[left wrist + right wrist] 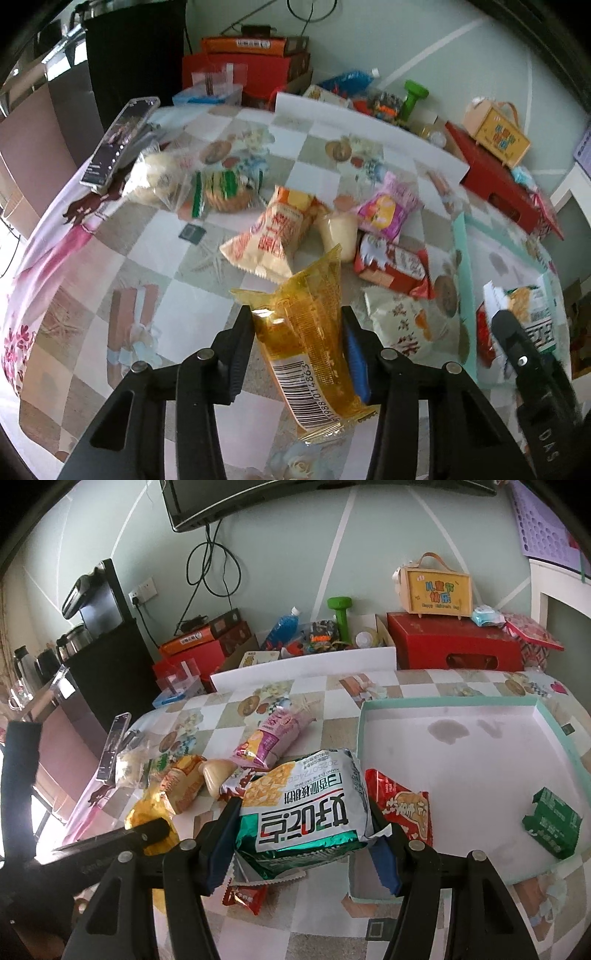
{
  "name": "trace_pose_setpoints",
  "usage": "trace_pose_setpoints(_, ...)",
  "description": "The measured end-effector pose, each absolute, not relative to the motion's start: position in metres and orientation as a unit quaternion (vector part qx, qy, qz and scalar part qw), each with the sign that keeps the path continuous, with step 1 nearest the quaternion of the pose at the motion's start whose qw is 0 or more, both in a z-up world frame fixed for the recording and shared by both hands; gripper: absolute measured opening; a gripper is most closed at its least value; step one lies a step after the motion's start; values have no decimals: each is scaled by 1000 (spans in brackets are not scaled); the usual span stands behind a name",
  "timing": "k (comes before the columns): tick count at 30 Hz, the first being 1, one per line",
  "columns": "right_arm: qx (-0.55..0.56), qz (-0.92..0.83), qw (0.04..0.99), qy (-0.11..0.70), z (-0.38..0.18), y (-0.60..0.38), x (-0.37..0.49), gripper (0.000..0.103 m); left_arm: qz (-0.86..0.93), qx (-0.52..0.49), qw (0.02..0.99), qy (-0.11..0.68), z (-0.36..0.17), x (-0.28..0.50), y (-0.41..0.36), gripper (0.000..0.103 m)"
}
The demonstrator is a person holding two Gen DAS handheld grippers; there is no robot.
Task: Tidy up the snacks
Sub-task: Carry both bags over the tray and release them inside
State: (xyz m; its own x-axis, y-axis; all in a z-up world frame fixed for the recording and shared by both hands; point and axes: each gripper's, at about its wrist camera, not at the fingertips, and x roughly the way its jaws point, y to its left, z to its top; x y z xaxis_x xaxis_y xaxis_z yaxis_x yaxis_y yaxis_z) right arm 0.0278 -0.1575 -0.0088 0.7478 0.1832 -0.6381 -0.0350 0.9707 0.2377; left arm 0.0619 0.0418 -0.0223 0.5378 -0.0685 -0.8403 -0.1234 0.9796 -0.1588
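Left gripper point(295, 343) fingers clamped on a yellow snack pack point(306, 332) above the tabletop point(147, 258), right gripper point(303, 834) fingers clamped on a white-green snack bag point(306, 805), teal tray point(554, 716) at two o'clock, loose snacks point(384, 210) at twelve o'clock.

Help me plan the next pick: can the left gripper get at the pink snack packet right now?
Probably not yet. The left gripper has its fingers shut on a yellow snack packet, so it is occupied. The pink snack packet itself lies uncovered on the table.

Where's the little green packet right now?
In the right wrist view, the green packet lies inside the shallow teal-rimmed box, near its right wall, apart from the red packet at its left edge.
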Motion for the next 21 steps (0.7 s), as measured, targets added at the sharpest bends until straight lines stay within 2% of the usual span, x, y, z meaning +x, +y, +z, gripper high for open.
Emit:
trace_pose_setpoints(6, 113, 44, 933, 338, -4, -169, 30, 66, -1, -95, 892, 442, -1, 64, 26, 47)
trace_pose_setpoints(21, 162, -86, 936, 302, 0, -278, 31, 67, -123, -80, 912, 382, 26, 91, -85, 47)
